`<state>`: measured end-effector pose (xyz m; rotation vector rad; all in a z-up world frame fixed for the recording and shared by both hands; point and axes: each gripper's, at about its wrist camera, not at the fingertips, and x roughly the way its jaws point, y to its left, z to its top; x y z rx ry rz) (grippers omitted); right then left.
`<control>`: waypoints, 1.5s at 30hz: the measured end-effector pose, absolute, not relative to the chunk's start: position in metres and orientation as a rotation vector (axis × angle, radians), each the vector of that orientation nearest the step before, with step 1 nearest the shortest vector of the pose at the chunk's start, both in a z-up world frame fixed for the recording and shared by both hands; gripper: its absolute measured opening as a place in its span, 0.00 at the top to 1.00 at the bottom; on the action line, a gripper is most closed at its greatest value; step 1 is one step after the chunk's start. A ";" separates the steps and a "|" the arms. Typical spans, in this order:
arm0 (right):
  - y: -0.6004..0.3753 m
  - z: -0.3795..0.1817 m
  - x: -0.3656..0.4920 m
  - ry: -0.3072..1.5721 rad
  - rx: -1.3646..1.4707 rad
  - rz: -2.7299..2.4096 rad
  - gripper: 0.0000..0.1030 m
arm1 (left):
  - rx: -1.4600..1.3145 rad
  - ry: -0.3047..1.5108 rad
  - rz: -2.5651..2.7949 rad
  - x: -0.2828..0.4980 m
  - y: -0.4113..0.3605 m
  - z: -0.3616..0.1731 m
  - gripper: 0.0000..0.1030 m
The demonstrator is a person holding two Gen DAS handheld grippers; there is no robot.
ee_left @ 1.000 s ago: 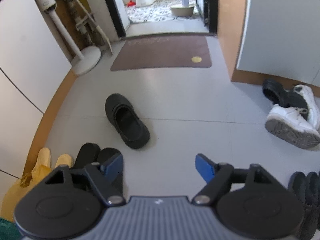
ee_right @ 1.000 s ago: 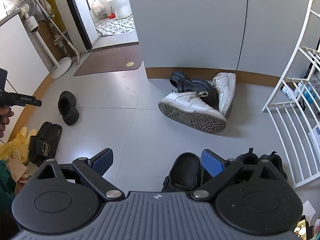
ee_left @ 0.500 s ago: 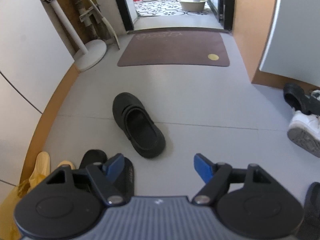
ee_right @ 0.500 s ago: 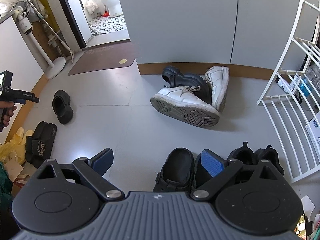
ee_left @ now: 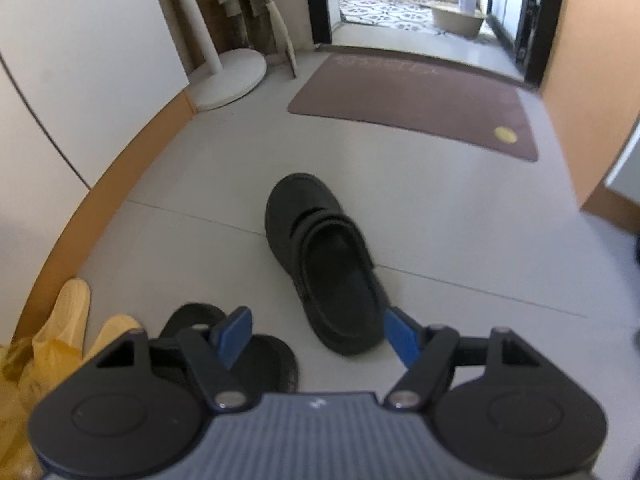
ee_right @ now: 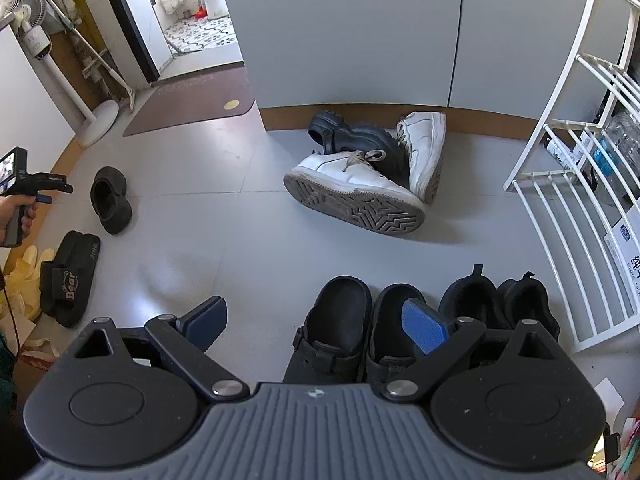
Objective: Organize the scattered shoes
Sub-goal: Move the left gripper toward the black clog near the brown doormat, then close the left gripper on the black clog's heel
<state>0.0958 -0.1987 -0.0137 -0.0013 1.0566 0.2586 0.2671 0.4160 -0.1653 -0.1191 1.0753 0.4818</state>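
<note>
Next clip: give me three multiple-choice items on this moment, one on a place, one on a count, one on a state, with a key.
1. Where does the lone black clog lie?
A. on the brown doormat
B. on bare floor ahead of the left hand-held gripper
C. on the white rack

2. How many white sneakers lie by the wall panel?
A. one
B. two
C. four

3. How does the sneaker nearest the camera lie?
A. upright
B. tipped on its side, sole showing
C. inside a box

Key: 1 B, clog lies short of the doormat. 2 B, two white uppers show. 3 B, tread faces the right wrist camera.

Grey floor (ee_right: 208,248) — scattered shoes (ee_right: 352,184), brown mat (ee_left: 412,100).
</note>
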 end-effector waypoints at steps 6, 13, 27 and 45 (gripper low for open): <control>-0.198 -0.030 0.105 1.109 0.020 0.235 0.05 | -0.119 1.101 0.475 0.278 0.432 -0.217 0.27; -0.187 -0.043 0.108 1.165 0.086 0.237 0.05 | -0.269 1.098 0.604 0.279 0.467 -0.257 0.32; -0.165 -0.085 0.115 1.280 0.012 0.255 0.05 | -0.358 0.971 0.641 0.290 0.500 -0.272 0.31; -0.141 -0.121 0.093 1.402 -0.044 0.322 0.05 | -0.281 1.040 0.579 0.311 0.489 -0.275 0.84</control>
